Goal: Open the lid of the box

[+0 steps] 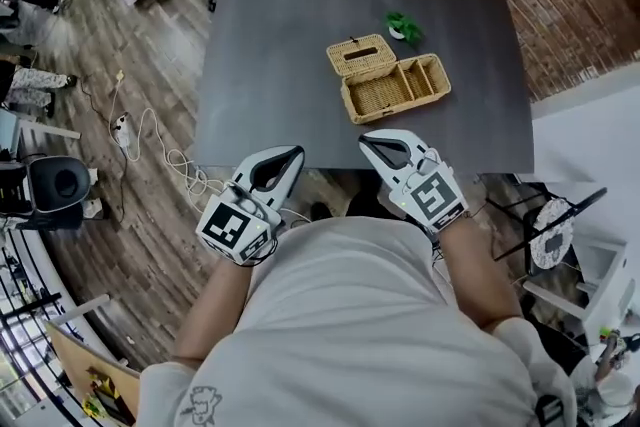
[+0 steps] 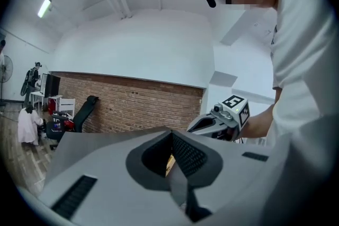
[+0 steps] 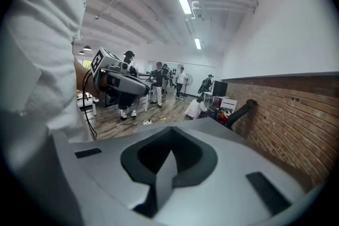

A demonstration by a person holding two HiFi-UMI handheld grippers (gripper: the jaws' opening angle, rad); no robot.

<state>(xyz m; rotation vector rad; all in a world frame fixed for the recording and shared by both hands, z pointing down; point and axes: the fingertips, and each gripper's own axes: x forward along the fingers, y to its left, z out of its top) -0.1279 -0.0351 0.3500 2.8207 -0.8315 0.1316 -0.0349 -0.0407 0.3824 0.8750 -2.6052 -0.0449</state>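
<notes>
Both grippers (image 1: 296, 152) (image 1: 364, 140): jaws together, empty.

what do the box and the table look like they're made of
The box: woven wicker or rattan by the look, tan and matte; the basket weave shows on its walls and on the opened lid. The table: dark grey, matte top with faint streaks; laminate or stained wood, cannot tell which.

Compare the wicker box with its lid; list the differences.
Size: the lid is smaller than the box.
Form: the lid is a flat panel with a slot in its middle; the box is an open tray with one large and two narrow compartments.
Place: the lid lies flipped open along the box's far side; the box sits nearer the person.
Shared: tan wicker weave, both resting on the dark table.
</notes>
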